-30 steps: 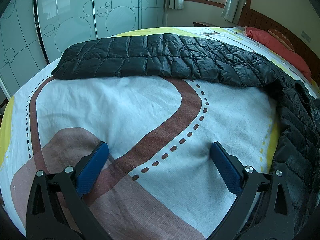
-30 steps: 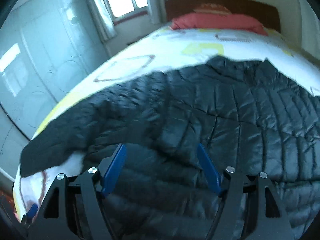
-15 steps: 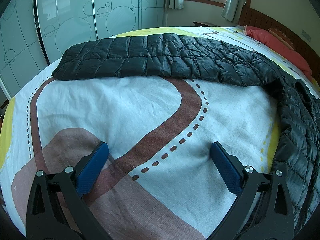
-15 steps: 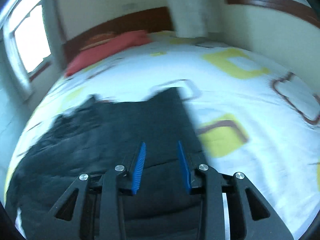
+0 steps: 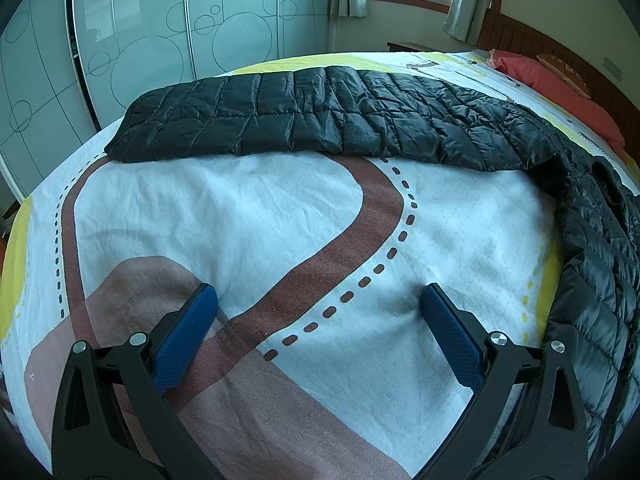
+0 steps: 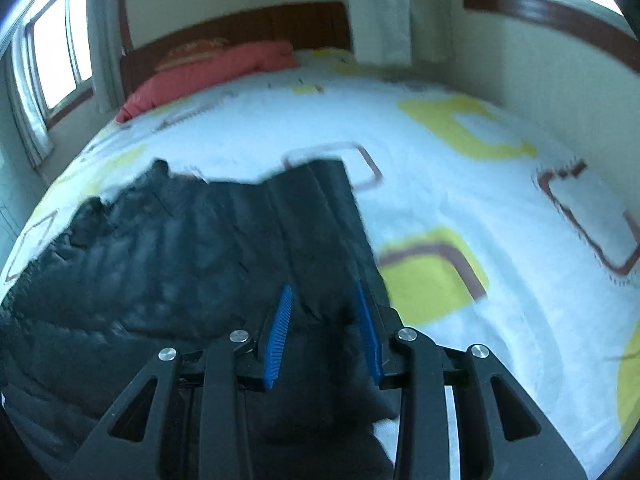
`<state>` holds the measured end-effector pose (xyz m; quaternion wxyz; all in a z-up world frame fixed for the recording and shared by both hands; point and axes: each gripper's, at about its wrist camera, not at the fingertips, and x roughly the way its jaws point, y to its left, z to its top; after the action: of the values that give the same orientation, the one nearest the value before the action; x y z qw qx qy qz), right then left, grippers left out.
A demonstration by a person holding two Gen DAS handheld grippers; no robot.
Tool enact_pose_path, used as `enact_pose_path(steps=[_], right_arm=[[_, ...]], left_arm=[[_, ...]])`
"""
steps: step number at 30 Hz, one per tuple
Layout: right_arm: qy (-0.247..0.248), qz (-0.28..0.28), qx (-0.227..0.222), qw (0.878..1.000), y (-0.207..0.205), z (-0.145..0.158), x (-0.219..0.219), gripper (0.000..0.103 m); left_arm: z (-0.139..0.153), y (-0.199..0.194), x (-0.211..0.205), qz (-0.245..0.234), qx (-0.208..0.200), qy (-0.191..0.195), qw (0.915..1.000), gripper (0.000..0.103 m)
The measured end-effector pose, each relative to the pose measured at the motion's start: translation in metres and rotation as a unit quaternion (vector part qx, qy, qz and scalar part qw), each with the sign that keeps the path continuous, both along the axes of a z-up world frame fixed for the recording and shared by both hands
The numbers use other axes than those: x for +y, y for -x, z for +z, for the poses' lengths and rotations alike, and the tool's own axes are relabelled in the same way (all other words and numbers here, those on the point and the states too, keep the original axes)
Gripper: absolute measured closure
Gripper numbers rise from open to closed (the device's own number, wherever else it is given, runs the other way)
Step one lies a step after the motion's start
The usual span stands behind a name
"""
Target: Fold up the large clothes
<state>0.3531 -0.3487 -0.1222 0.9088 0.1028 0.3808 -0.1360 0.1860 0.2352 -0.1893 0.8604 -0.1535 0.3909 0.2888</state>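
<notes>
A black quilted puffer jacket lies spread across the bed, one long part running along the far side and its body bunched at the right edge. My left gripper hovers open over the bare patterned sheet with nothing between its blue pads. In the right wrist view my right gripper sits at the jacket's right-hand strip. Its jaws are narrow, and puckered black fabric is pinched between the blue pads.
The bed is covered by a white sheet with yellow and brown shapes. A red pillow lies against the wooden headboard. Glass wardrobe doors stand beyond the far side, with windows and curtains behind.
The right gripper swung from over the jacket's body to its right-hand edge, and its jaws narrowed onto the fabric. The jacket's bunched part shifted slightly. The left gripper stayed still.
</notes>
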Motion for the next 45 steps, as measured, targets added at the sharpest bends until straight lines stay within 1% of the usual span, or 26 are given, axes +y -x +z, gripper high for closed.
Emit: enact_pose_path(steps=[1, 2, 4, 5, 6, 8, 9, 10, 12, 13, 14, 16, 17, 18, 20, 22, 24, 27, 29, 38, 42, 44, 45], right_arm=[[0.0, 0.005, 0.0, 1.0, -0.006, -0.001, 0.001, 0.069], [0.001, 0.011, 0.007, 1.0, -0.018, -0.009, 0.004, 0.069], [-0.005, 0.01, 0.032, 0.999, -0.032, -0.027, 0.005, 0.069], [-0.012, 0.011, 0.05, 0.999, -0.039, -0.041, 0.006, 0.068], [0.001, 0.012, 0.051, 0.999, -0.041, -0.045, 0.01, 0.068], [0.018, 0.011, 0.056, 0.998, -0.044, -0.037, 0.017, 0.066], [0.013, 0.013, 0.051, 0.999, -0.042, -0.031, 0.02, 0.066], [-0.001, 0.023, 0.038, 0.999, -0.039, -0.023, 0.027, 0.066], [-0.003, 0.038, 0.023, 0.999, -0.033, -0.014, 0.043, 0.066], [-0.002, 0.049, 0.014, 0.999, -0.029, -0.01, 0.054, 0.065], [-0.004, 0.061, 0.007, 0.998, -0.026, -0.01, 0.064, 0.06], [-0.007, 0.078, 0.019, 0.997, -0.03, -0.019, 0.076, 0.054], [-0.009, 0.089, 0.039, 0.995, -0.036, -0.031, 0.083, 0.053], [0.001, 0.09, 0.051, 0.995, -0.041, -0.04, 0.088, 0.053], [0.009, 0.082, 0.044, 0.996, -0.038, -0.035, 0.091, 0.053], [-0.004, 0.078, 0.034, 0.996, -0.029, -0.028, 0.092, 0.053], [0.002, 0.073, 0.018, 0.997, -0.017, -0.021, 0.094, 0.053], [0.021, 0.076, 0.027, 0.997, -0.019, -0.032, 0.1, 0.053], [0.015, 0.074, 0.034, 0.997, -0.022, -0.042, 0.1, 0.053], [0.03, 0.069, 0.028, 0.997, -0.015, -0.047, 0.104, 0.052], [0.031, 0.069, 0.026, 0.997, -0.015, -0.047, 0.104, 0.052], [0.031, 0.069, 0.025, 0.997, -0.015, -0.047, 0.104, 0.052], [0.032, 0.069, 0.025, 0.997, -0.015, -0.047, 0.104, 0.052]], left_arm=[[0.0, 0.0, 0.001, 0.0, 0.0, 0.0, 1.0, 0.002], [0.0, 0.0, 0.0, 0.0, 0.0, 0.0, 1.0, 0.002], [0.0, 0.0, 0.0, 0.0, 0.0, 0.0, 1.0, 0.002], [0.0, 0.0, 0.0, 0.0, 0.0, 0.0, 1.0, 0.002], [0.0, 0.0, 0.0, 0.0, 0.0, 0.0, 1.0, 0.002], [0.0, 0.001, 0.001, 0.0, 0.0, -0.001, 1.0, 0.002], [0.0, 0.0, 0.0, 0.0, 0.0, 0.0, 1.0, 0.002], [0.0, 0.0, -0.001, 0.0, 0.0, 0.0, 1.0, 0.002], [0.0, 0.0, -0.001, 0.0, 0.0, -0.001, 1.0, 0.002], [0.0, 0.0, -0.001, 0.0, 0.0, -0.001, 1.0, 0.002], [0.0, 0.001, 0.0, 0.0, 0.0, 0.0, 1.0, 0.002], [0.0, 0.0, -0.001, 0.0, 0.0, -0.001, 1.0, 0.002], [0.0, 0.0, -0.001, 0.0, 0.0, -0.001, 1.0, 0.002], [0.0, 0.0, -0.001, 0.0, 0.0, -0.001, 1.0, 0.002], [0.0, 0.0, -0.001, 0.0, 0.0, -0.001, 1.0, 0.002], [-0.001, 0.001, 0.0, 0.0, -0.001, 0.0, 1.0, 0.002], [-0.001, 0.001, 0.001, 0.0, -0.001, -0.001, 1.0, 0.002], [-0.001, 0.001, 0.001, 0.0, -0.002, 0.0, 1.0, 0.002], [-0.001, 0.001, 0.0, 0.0, -0.001, 0.0, 1.0, 0.002], [-0.001, 0.001, 0.0, -0.001, 0.0, 0.001, 1.0, 0.002], [0.003, 0.0, 0.007, -0.005, 0.004, 0.017, 0.9998, 0.002], [0.01, 0.004, 0.014, -0.01, -0.006, 0.037, 0.9993, 0.002], [0.013, 0.01, 0.02, -0.01, -0.023, 0.055, 0.9982, 0.002]])
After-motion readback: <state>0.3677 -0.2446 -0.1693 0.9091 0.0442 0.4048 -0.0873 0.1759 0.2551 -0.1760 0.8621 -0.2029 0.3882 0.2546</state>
